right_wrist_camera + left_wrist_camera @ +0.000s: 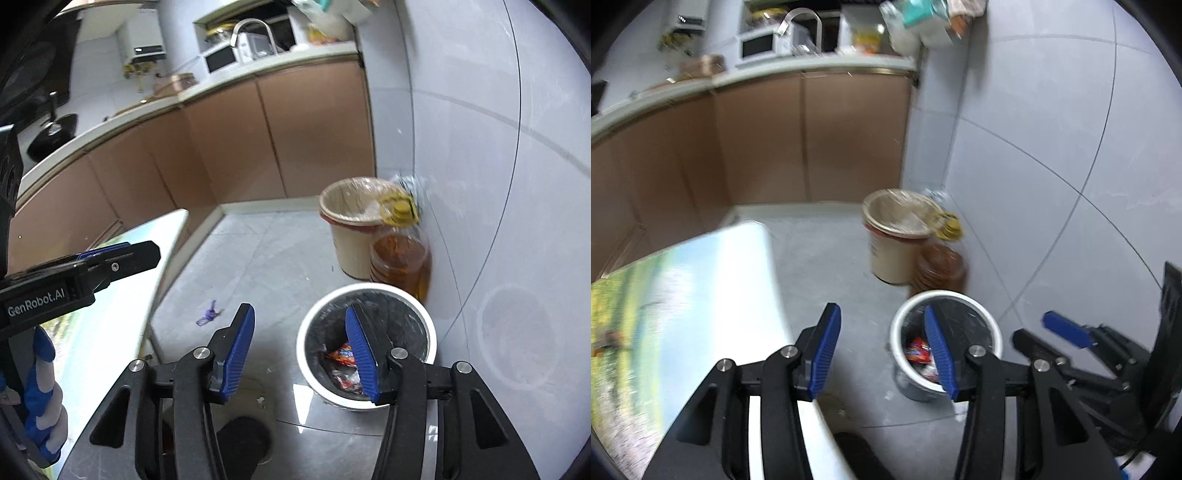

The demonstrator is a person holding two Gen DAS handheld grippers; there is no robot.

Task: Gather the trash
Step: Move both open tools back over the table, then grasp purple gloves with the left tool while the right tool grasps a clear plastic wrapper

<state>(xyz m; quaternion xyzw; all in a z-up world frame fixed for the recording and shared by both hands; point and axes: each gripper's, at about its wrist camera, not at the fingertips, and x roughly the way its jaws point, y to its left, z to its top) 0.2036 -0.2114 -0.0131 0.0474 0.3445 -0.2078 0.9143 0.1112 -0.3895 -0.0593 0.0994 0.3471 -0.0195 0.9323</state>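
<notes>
Below right hand-held gripper [300, 354], white bin [421, 314].

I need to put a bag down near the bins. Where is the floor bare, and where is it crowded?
Bare floor lies between the table edge, the cabinets and the beige bin, apart from a purple scrap. The wall corner is crowded: beige bin, oil jug and white bin stand packed together.

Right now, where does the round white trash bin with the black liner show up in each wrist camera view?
Left wrist: the round white trash bin with the black liner sits lower centre-right, behind one blue fingertip.
Right wrist: the bin sits lower centre-right.
Shared landmark: the amber oil bottle with the yellow cap just beyond it.
</notes>
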